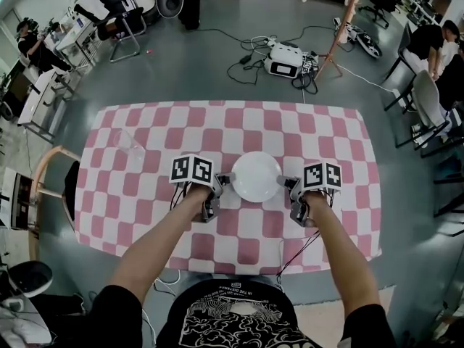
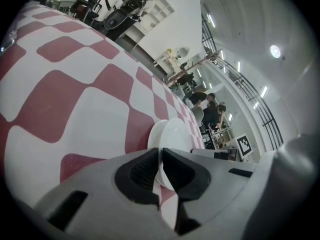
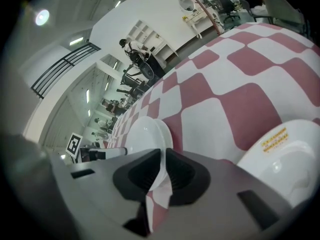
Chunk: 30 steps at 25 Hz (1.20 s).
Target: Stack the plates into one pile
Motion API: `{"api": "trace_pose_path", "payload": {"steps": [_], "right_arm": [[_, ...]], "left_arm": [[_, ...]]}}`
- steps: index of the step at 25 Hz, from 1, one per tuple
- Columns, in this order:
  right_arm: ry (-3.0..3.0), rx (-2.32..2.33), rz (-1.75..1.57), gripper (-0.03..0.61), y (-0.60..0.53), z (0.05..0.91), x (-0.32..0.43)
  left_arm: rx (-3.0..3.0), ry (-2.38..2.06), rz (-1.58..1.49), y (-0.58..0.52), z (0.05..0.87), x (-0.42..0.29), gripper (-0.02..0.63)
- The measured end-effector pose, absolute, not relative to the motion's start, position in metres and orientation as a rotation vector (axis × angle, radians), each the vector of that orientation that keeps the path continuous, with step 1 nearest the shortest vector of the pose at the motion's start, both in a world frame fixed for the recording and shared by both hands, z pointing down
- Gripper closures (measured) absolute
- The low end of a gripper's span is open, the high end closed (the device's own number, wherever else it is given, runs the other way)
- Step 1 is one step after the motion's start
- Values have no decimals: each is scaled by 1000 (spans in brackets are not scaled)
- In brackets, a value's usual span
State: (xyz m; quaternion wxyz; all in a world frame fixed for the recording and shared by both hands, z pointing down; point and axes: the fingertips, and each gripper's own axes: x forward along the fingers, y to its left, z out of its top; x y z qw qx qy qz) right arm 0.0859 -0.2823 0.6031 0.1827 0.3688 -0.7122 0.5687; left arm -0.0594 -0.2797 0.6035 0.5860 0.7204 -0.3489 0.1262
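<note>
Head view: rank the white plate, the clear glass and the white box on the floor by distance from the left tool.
1. white plate: right of the left tool, rim clamped in it.
2. clear glass: left, farther up the table.
3. white box: on the floor beyond the table.

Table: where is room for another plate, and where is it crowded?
Free: cloth from plate to far edge, and right of the right gripper. Crowded: near middle, where it and the left gripper clamp the plate; glass far left.
</note>
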Motion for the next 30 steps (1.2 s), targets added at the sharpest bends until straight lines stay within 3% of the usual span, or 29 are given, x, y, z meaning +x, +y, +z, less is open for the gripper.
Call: {"api": "trace_pose_path", "payload": {"steps": [21,28,30], "right_arm": [[-2042,1009,1406,517,-292,605,84],[-2085,1021,1342,495,-296,597,86],[-2091,1020,1340,486,-296,596,87]], "left_arm": [[1674,-852,335,-281,613,-62,572],[1706,-859,357,-281,609,-59,518],[1721,-869,380,-281,609,-59,475]]}}
